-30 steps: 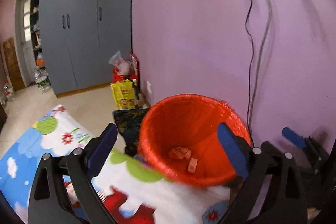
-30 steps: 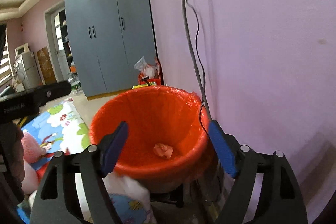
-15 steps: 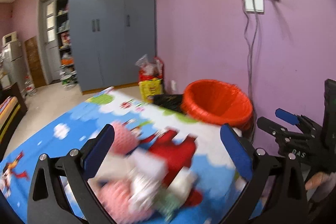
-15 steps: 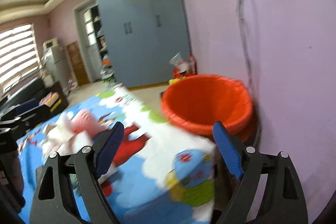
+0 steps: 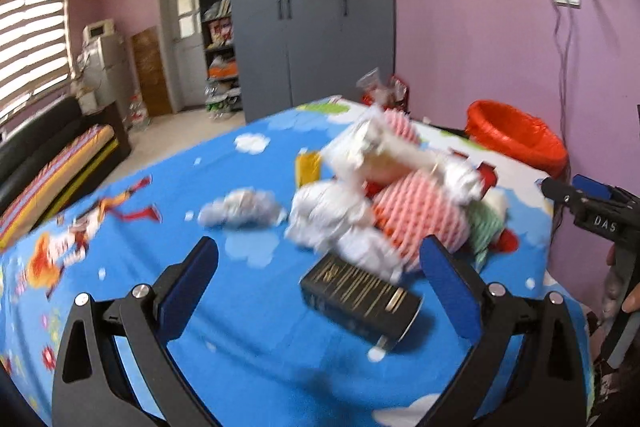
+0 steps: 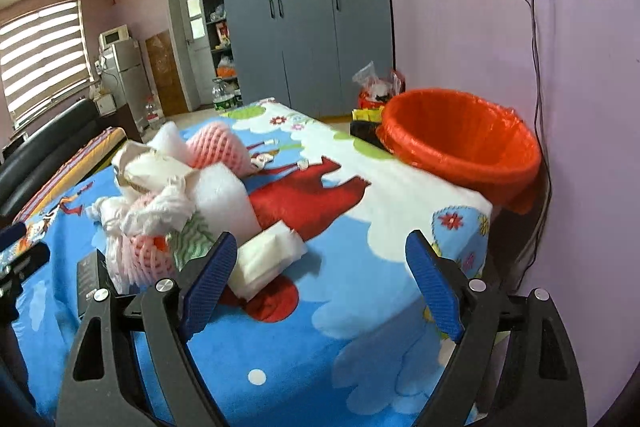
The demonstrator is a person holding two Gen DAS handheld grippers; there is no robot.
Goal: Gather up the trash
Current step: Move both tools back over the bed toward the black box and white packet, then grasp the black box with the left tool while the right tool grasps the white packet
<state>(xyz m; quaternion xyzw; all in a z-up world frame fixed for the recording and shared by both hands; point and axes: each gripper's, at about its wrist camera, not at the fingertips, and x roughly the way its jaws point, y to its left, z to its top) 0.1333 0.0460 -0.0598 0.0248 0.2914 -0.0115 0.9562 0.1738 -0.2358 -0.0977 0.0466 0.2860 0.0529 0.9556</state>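
A heap of trash lies on the cartoon-print tablecloth (image 5: 248, 311): crumpled white paper (image 5: 332, 223), pink foam nets (image 5: 420, 211), a loose tissue wad (image 5: 240, 211) and a black box (image 5: 360, 295). My left gripper (image 5: 318, 255) hangs open just short of the black box, touching nothing. My right gripper (image 6: 320, 247) is open too, with a folded white packet (image 6: 268, 263) by its left finger and the heap (image 6: 172, 195) further left. The orange-lined bin (image 6: 460, 143) stands past the table's far right corner. In the left wrist view it is at the right (image 5: 516, 139).
A purple wall (image 6: 500, 27) with hanging cables runs close behind the bin. Bags and boxes (image 6: 376, 91) sit on the floor before a grey wardrobe (image 5: 312, 7). A black sofa (image 5: 48, 143) lines the left side. A hand holds the right gripper (image 5: 592, 203) at the table's right edge.
Both grippers have drawn back from over the bin and swung left across the table. The bin has slid to the right of both views and the trash heap has come in front.
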